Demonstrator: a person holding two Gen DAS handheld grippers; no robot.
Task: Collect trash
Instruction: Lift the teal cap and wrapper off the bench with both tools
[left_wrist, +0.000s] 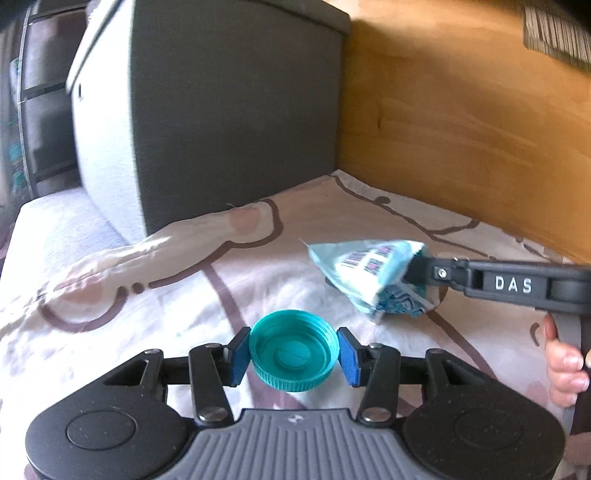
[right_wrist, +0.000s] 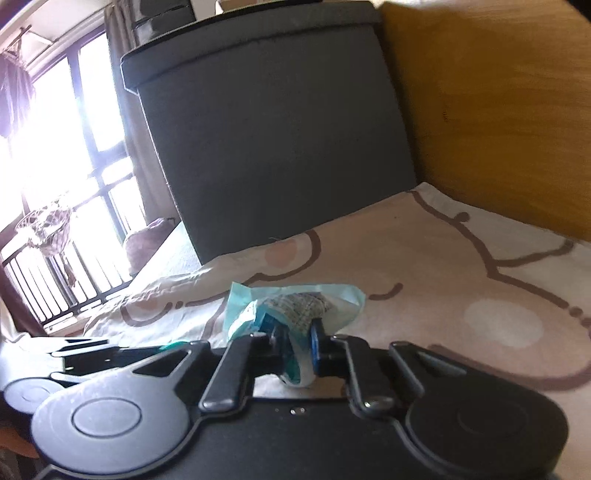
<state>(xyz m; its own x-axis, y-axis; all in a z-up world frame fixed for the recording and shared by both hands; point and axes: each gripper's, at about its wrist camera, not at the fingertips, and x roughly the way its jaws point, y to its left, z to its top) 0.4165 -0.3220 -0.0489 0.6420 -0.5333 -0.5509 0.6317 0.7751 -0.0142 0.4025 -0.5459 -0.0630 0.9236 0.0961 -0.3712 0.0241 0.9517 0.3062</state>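
Observation:
A teal bottle cap (left_wrist: 293, 350) sits open side up between the blue pads of my left gripper (left_wrist: 293, 352), which is shut on it just above the bed sheet. A crumpled light-blue and white wrapper (left_wrist: 373, 278) hangs at the right of the left wrist view, pinched by my right gripper (left_wrist: 415, 271), which comes in from the right edge. In the right wrist view the same wrapper (right_wrist: 295, 306) bulges out ahead of the right gripper (right_wrist: 297, 341), whose pads are shut on its near end. Part of the left gripper (right_wrist: 85, 354) shows at the lower left.
A cream bed sheet (left_wrist: 147, 288) with brown cartoon outlines covers the bed. A tall dark grey box (left_wrist: 236, 118) stands at the back, beside a wooden headboard (left_wrist: 461, 122). A window with railings (right_wrist: 62, 177) is at the left. A person's fingers (left_wrist: 563, 365) hold the right gripper's handle.

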